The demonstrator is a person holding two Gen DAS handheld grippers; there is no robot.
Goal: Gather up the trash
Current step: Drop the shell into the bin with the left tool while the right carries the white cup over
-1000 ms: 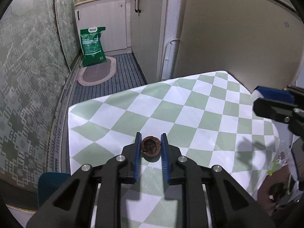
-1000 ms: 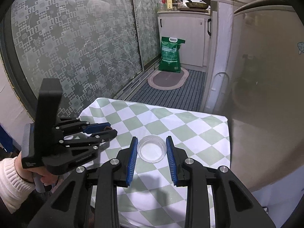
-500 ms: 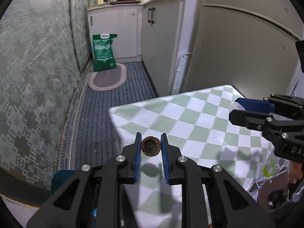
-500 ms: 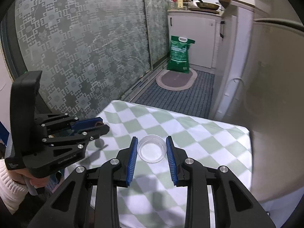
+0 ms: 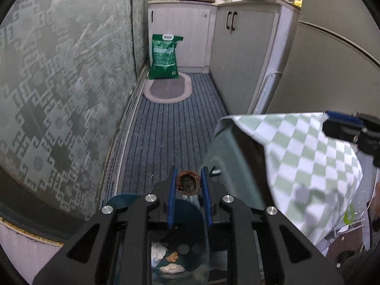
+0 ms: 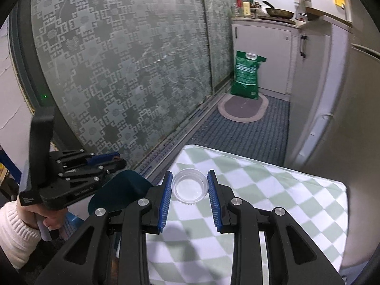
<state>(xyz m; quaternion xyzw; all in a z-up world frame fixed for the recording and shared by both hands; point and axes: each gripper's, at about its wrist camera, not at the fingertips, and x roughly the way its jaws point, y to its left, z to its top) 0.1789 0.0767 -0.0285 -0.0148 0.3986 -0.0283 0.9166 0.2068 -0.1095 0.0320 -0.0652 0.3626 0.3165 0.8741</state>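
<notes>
My left gripper (image 5: 188, 185) is shut on a brown nutshell (image 5: 188, 182) and holds it above a dark teal trash bin (image 5: 182, 216) beside the table; scraps lie inside the bin. My right gripper (image 6: 189, 188) is shut on a clear plastic cup (image 6: 189, 188), held above the green-and-white checked tablecloth (image 6: 273, 190). The left gripper also shows in the right wrist view (image 6: 109, 161), left of the table over the bin's rim (image 6: 123, 187). The right gripper's fingertips (image 5: 342, 121) show at the right edge of the left wrist view.
A patterned glass sliding door (image 6: 118, 71) runs along the left. A green sack (image 5: 164, 57) and an oval mat (image 5: 167, 90) lie on the striped floor by white cabinets (image 5: 237, 47). A fridge (image 6: 351, 106) stands right of the table.
My left gripper has carried the nutshell off the table to the left and down over the trash bin. My right gripper has kept the cup and shifted leftward with it.
</notes>
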